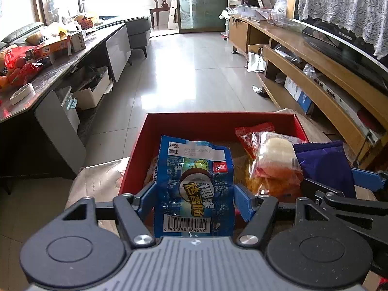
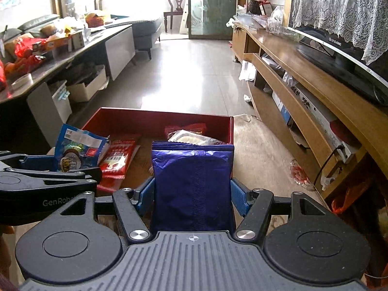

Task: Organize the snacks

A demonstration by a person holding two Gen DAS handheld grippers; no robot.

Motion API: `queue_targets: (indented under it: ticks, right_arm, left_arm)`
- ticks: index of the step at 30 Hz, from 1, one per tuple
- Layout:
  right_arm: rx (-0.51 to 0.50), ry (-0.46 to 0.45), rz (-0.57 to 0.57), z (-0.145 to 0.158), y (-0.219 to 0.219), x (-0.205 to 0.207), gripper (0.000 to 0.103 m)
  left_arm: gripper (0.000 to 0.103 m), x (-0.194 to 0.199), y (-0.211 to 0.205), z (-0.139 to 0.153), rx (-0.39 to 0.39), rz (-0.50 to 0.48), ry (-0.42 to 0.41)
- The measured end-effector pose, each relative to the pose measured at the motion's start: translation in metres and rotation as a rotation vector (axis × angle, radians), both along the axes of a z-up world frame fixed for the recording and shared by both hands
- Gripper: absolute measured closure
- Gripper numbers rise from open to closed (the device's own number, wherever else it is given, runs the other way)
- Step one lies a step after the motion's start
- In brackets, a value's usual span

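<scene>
My left gripper (image 1: 194,198) is shut on a light blue snack packet (image 1: 194,184) with a barcode, held upright above the near side of a red box (image 1: 213,121). Beside it, my right gripper (image 2: 192,194) is shut on a dark purple packet (image 2: 192,184), which also shows at the right in the left wrist view (image 1: 325,162). Inside the box lie a clear and red bag of round cakes (image 1: 274,160) and a red and white packet (image 2: 118,157). The blue packet (image 2: 77,150) and the left gripper's black frame show at the left of the right wrist view.
The red box rests on a brown surface (image 2: 257,150). A long dark table (image 1: 60,70) with bags and cartons runs along the left. A wooden TV cabinet (image 1: 327,84) lines the right. Pale tiled floor (image 1: 189,72) lies beyond the box.
</scene>
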State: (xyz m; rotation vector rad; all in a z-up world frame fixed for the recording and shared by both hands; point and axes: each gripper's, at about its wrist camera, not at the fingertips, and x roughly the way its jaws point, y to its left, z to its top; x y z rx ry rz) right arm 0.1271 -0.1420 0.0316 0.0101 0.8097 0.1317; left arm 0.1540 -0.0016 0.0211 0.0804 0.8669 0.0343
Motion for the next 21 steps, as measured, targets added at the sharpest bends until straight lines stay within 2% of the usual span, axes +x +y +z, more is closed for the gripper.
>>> queue_targets:
  ticks: [21]
  right_arm:
    - [0.022, 0.04, -0.004, -0.024, 0.0, 0.048, 0.031]
  left_arm:
    - [0.037, 0.051, -0.003, -0.025, 0.023, 0.047, 0.043]
